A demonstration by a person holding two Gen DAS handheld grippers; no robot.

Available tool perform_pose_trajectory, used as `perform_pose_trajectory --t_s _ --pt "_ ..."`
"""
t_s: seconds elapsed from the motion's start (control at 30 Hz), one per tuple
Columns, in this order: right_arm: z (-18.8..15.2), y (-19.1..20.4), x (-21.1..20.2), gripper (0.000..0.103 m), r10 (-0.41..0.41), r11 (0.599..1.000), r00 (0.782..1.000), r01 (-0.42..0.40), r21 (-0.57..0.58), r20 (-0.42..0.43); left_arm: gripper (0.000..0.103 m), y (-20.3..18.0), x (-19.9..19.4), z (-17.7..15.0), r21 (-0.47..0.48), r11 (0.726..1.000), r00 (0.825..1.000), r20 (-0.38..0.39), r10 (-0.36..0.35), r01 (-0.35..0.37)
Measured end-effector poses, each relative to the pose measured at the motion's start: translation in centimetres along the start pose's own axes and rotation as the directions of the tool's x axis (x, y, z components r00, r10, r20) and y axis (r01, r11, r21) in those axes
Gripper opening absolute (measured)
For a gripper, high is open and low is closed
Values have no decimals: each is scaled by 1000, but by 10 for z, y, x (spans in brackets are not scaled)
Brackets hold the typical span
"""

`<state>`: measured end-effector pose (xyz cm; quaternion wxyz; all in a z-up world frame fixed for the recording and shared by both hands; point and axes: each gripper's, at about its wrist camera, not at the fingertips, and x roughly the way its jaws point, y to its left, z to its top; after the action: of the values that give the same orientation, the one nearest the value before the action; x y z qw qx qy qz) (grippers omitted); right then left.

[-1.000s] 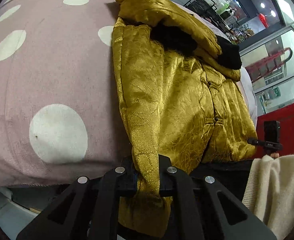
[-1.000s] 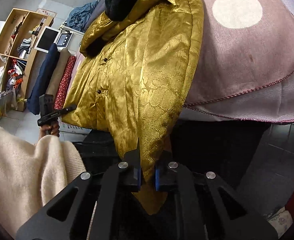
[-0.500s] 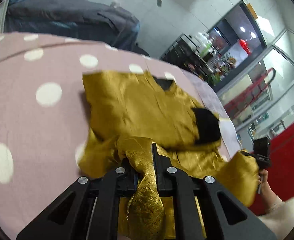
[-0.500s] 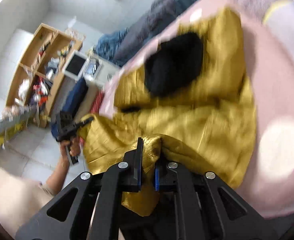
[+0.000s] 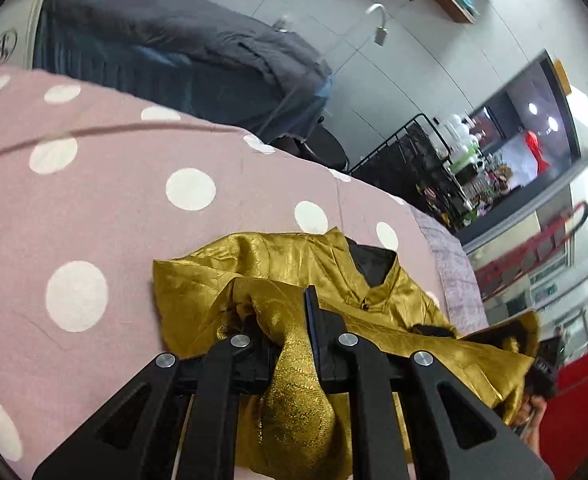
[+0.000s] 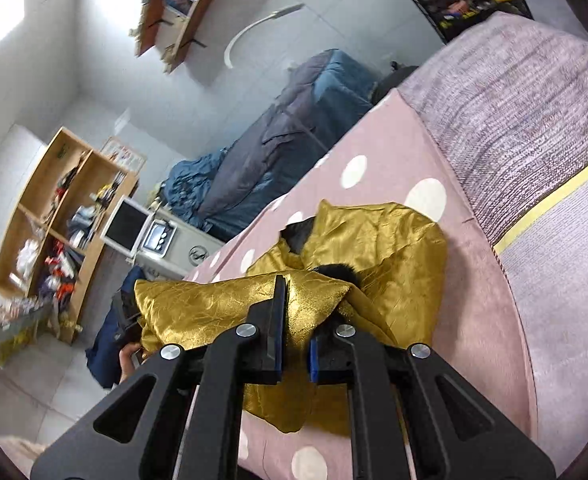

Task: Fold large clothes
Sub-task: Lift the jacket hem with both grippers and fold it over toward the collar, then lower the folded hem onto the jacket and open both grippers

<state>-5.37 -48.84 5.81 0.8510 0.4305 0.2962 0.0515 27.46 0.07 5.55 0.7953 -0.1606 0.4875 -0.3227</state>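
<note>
A gold satin jacket point(image 5: 294, 264) with a black lining and a stand collar lies on the pink polka-dot bed cover point(image 5: 94, 200). My left gripper point(image 5: 284, 316) has a bunched corner of its hem between the jaws, which are opening. In the right wrist view the jacket point(image 6: 393, 248) is doubled over on itself. There my right gripper point(image 6: 297, 312) is shut on the other hem corner. The hem stretches between both grippers, held above the jacket's upper half. The jacket's lower part is hidden under the lifted fold.
A mauve blanket point(image 6: 533, 100) covers the bed's right side. Dark grey-blue bedding point(image 5: 174, 48) is heaped beyond the bed. A black wire rack point(image 5: 425, 152) stands at the far right, and a wooden shelf point(image 6: 54, 216) and a monitor point(image 6: 126, 226) at the left.
Both grippers have lifted the hem from where it hung over the bed's edge and carried it up and forward over the jacket, toward the collar.
</note>
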Motion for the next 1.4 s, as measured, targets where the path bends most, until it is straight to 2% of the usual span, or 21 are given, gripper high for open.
perform_pose_trajectory --t_s 0.07,0.13,0.17,0.23,0.3,0.37,0.47,0.53,0.67,0.73,0.8,0.87,0.9,0.97,1.03,1.07,1.1,1.2,1.27,1.3,1.4 --pt "5 -10 12 9 -39 999 999 39 27 -2 21 4 7 7 -52 999 1000 -10 -7 6" --pt "11 -21 18 9 -65 996 998 65 58 -6 46 8 5 13 -109 993 999 4 -42 42" --pt "14 -26 24 9 -77 994 997 77 77 -11 53 12 -2 16 -143 988 998 39 -59 64" --pt "16 -35 31 9 -103 990 995 104 91 -17 81 21 -25 18 -199 975 989 130 -73 98" --pt "18 -42 40 9 -125 986 992 128 107 -30 87 31 -52 23 -232 966 973 221 -60 112" --pt "18 -49 49 9 -146 981 988 150 123 -42 87 35 -70 25 -209 974 971 236 -37 88" --pt "17 -58 59 9 -159 975 986 164 152 -49 88 35 -81 12 -128 991 975 209 68 -42" --pt "17 -68 64 9 -160 967 986 166 192 -47 88 39 -77 -6 -85 992 982 159 105 -92" --pt "13 -87 71 12 -125 945 991 132 300 -43 88 53 -53 -49 -104 987 989 69 131 -124" --pt "10 -92 68 22 -83 926 996 91 365 -37 88 56 -38 -68 -105 984 988 41 147 -142" --pt "9 -86 57 57 -52 920 999 47 389 3 88 52 -26 -80 -67 983 984 29 175 -172" --pt "8 -70 34 74 -61 933 994 26 358 85 88 45 -14 -86 -7 975 974 38 224 -224" --pt "9 -62 24 75 -80 943 990 37 332 117 88 43 -11 -86 13 971 970 43 238 -238" --pt "10 -46 5 75 -119 965 981 77 251 155 88 42 -4 -83 36 968 967 52 248 -250" --pt "9 -30 -8 76 -205 974 965 183 135 166 88 41 2 -78 41 971 972 44 232 -234" --pt "6 -24 -9 76 -265 964 952 257 69 156 87 40 5 -76 47 973 973 39 226 -228" --pt "2 -22 -8 76 -299 954 944 298 29 142 85 38 7 -75 55 973 974 35 224 -226" --pt "-19 -32 8 76 -368 927 929 370 -54 48 68 25 16 -76 106 974 980 22 197 -198" --pt "-34 -41 19 74 -381 922 925 381 -64 8 63 17 22 -77 156 960 973 25 231 -233" --pt "-42 -46 24 60 -375 926 927 374 -60 -12 57 14 25 -77 177 954 970 22 243 -243" --pt "-56 -47 35 31 -344 937 938 340 -81 -41 32 7 27 -75 211 945 968 25 251 -251"
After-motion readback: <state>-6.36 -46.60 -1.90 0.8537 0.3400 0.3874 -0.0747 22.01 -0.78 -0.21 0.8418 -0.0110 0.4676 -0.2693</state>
